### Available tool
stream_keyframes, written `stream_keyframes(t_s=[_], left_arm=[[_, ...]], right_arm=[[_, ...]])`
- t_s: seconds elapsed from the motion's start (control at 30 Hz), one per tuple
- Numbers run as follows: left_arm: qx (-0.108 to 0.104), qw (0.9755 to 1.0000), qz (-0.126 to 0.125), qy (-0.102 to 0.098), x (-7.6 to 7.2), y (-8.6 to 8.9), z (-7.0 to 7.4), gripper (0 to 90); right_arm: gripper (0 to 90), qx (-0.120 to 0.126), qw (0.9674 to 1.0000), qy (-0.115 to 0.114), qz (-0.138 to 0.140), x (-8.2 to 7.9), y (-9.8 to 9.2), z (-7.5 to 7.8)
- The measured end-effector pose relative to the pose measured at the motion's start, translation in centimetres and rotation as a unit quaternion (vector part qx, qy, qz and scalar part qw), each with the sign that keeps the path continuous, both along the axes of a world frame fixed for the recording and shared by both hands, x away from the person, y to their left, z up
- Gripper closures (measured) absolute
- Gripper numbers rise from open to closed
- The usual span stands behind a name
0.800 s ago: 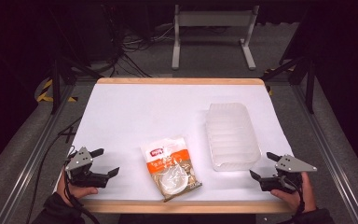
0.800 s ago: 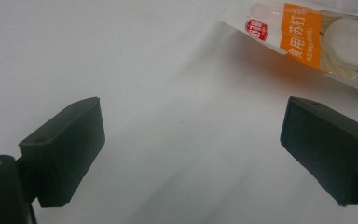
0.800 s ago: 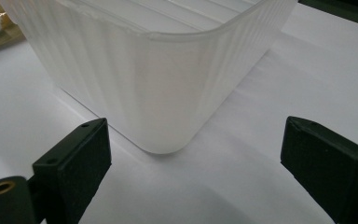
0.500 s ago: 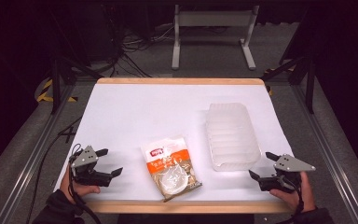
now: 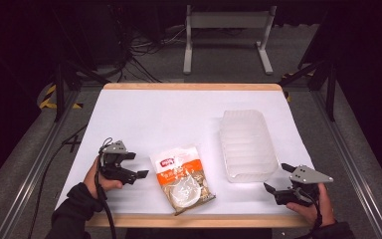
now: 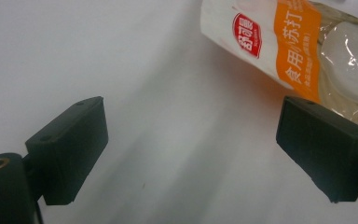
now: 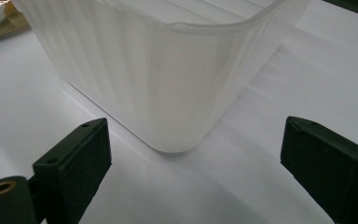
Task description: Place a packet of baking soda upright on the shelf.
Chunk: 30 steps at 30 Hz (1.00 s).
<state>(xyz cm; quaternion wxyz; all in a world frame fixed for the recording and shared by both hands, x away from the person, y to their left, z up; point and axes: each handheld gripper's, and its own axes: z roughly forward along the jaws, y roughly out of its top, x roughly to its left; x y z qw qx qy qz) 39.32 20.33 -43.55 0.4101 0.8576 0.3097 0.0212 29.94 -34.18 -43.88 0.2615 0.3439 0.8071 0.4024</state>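
Note:
A sealed food packet (image 5: pixel 181 178), white and orange with a clear window, lies flat near the table's front edge. The left gripper view has its printed top (image 6: pixel 279 51) at the upper right. My left gripper (image 5: pixel 136 165) hovers just left of the packet, open, with only bare table between its jaws (image 6: pixel 193 140). A clear ribbed plastic tub (image 5: pixel 246 144) stands right of centre. My right gripper (image 5: pixel 276 178) is at the front right, open and pointed at the tub's near corner (image 7: pixel 168 84), apart from it (image 7: pixel 193 154).
The white table top (image 5: pixel 169 114) has a wooden edge at front and back. Metal rails run along both sides. A grey metal stand (image 5: pixel 226 30) and floor cables sit beyond the far edge.
My left gripper has moved right and a little forward, closer to the packet. The right gripper, packet and tub have stayed put.

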Motion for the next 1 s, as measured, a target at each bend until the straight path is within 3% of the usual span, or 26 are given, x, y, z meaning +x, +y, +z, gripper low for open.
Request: stream_keyframes(t_s=[0.33,0.43,0.57,0.7,0.77,0.87,1.0], left_arm=[[-0.021,0.9979,-0.040,0.046,2.3,-2.6,0.2,8.5],[-0.007,0.9980,-0.043,0.047,2.6,-3.4,0.3,8.1],[0.007,0.9962,-0.060,0.063,3.3,-5.0,0.1,8.3],[0.029,0.9951,-0.065,0.069,3.7,-6.5,0.0,14.4],[0.040,0.9924,-0.086,0.078,3.7,-7.3,-0.2,16.8],[0.060,0.9904,-0.103,0.070,3.6,-8.1,-0.1,19.4],[0.061,0.9896,-0.102,0.081,4.1,-8.2,0.0,25.8]], right_arm=[[9.3,0.000,1.0000,0.000,0.001,0.0,0.0,0.0],[9.4,-0.001,1.0000,0.001,0.002,0.1,0.0,-0.1],[9.4,-0.002,1.0000,0.001,0.002,0.1,0.0,-0.1],[9.3,-0.002,1.0000,0.001,0.003,0.0,0.1,0.0],[9.3,-0.001,1.0000,0.001,0.004,0.1,0.0,0.0],[9.7,-0.001,1.0000,0.002,0.004,0.0,0.0,0.0],[9.7,0.002,1.0000,0.002,0.004,0.0,0.0,0.0]])
